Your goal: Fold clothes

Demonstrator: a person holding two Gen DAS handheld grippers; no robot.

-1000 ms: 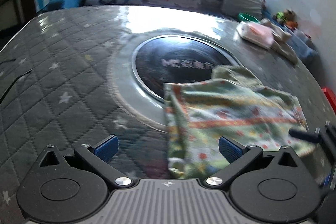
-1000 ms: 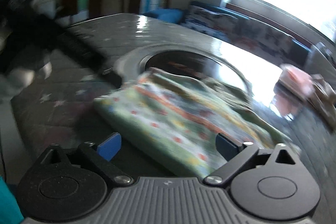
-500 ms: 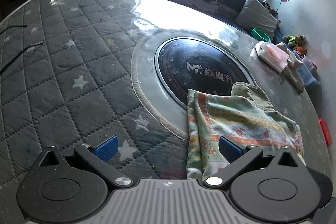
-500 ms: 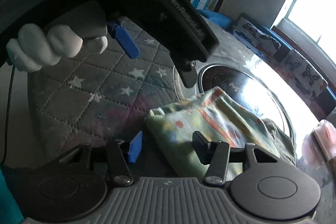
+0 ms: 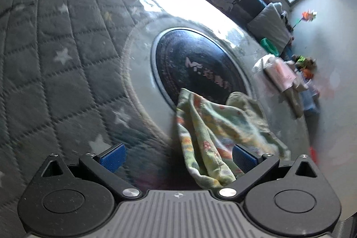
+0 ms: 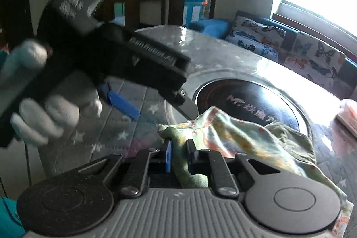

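Right gripper [image 6: 179,148], just closed, pinches the garment [image 6: 234,135]; left gripper [image 5: 178,157] hangs tilted, spread wide

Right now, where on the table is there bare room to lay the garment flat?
The quilted cover left of the dark round plate is bare. The plate's far half is free too. It is crowded at the near right, where the green patterned garment lies bunched with the right gripper shut on its corner, and at the far right edge with the pink pile.
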